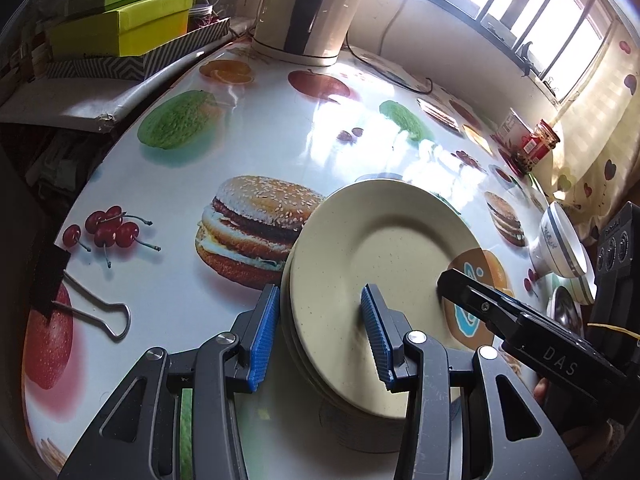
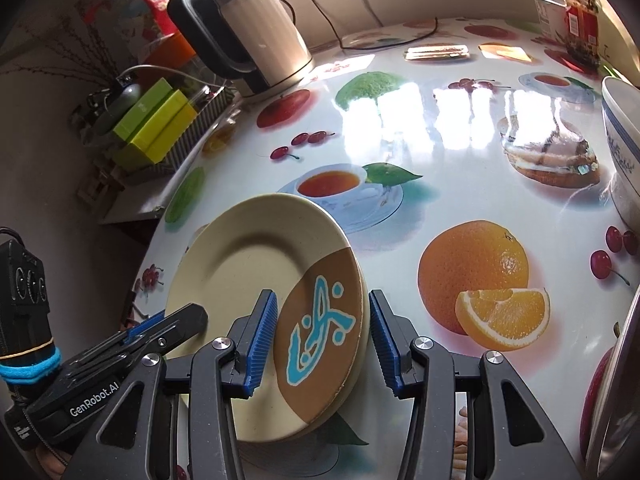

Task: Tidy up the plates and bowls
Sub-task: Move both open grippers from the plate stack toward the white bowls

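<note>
A stack of cream plates (image 1: pixel 360 248) hangs a little above the fruit-print table (image 1: pixel 208 144). The top plate has a brown patch with a blue pattern (image 2: pixel 320 320). My left gripper (image 1: pixel 320 336) is shut on the stack's left rim, one blue pad at the edge and the other on the top plate. On the opposite rim, at the brown patch, my right gripper (image 2: pixel 322 336) is shut on the plate stack (image 2: pixel 260 280). Each gripper's black finger shows in the other's view. White bowls with blue bands (image 1: pixel 560 248) sit to the right.
A cream and black kettle (image 1: pixel 308 8) stands at the back with its cable trailing along the wall. Green boxes (image 1: pixel 120 24) are piled at the back left. A binder clip (image 1: pixel 100 312) lies near the left edge. A red jar (image 1: pixel 536 144) and a metal bowl (image 1: pixel 568 312) sit to the right.
</note>
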Tool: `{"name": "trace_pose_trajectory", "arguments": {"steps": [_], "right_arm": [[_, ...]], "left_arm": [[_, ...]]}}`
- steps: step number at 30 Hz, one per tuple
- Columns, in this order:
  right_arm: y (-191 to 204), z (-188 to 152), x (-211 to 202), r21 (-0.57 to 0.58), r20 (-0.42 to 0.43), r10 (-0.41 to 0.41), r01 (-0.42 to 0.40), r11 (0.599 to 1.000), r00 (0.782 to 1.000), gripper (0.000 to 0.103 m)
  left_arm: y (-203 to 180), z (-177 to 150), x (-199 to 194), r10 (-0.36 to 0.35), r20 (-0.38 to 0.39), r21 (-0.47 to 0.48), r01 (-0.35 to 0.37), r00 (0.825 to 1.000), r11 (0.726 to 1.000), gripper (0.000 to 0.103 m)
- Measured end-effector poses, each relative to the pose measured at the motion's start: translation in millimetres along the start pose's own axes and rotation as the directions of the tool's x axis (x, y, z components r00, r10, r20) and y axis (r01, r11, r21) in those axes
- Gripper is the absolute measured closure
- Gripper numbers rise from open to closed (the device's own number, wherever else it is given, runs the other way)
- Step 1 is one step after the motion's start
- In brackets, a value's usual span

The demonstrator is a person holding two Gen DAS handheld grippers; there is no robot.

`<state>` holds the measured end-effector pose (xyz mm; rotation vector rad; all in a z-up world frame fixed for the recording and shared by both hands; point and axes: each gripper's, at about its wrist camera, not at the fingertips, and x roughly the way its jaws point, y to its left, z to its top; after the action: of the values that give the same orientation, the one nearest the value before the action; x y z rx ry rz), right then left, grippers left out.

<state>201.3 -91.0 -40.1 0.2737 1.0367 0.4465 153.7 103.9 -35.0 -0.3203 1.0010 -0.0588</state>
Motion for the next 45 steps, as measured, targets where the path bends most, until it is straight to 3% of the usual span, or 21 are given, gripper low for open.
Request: {"name": "trace_pose_trajectory", "arguments": {"steps": [20,45], "right_arm": [[-9,41,20,0.039,0.027,-0.027,0.026,0.999,0.999,0.057],[-5,48,18,-0.007,0.053,-0.061,0.061,0.998,0.997,0.057]], "left_arm": [[-9,37,23,0.010,-0.005,0.022,-0.010,1.000,1.000,0.060],[-17,34,9,0.040,0.039,0.059,-0.042,0.998,0.997,0.060]]}}
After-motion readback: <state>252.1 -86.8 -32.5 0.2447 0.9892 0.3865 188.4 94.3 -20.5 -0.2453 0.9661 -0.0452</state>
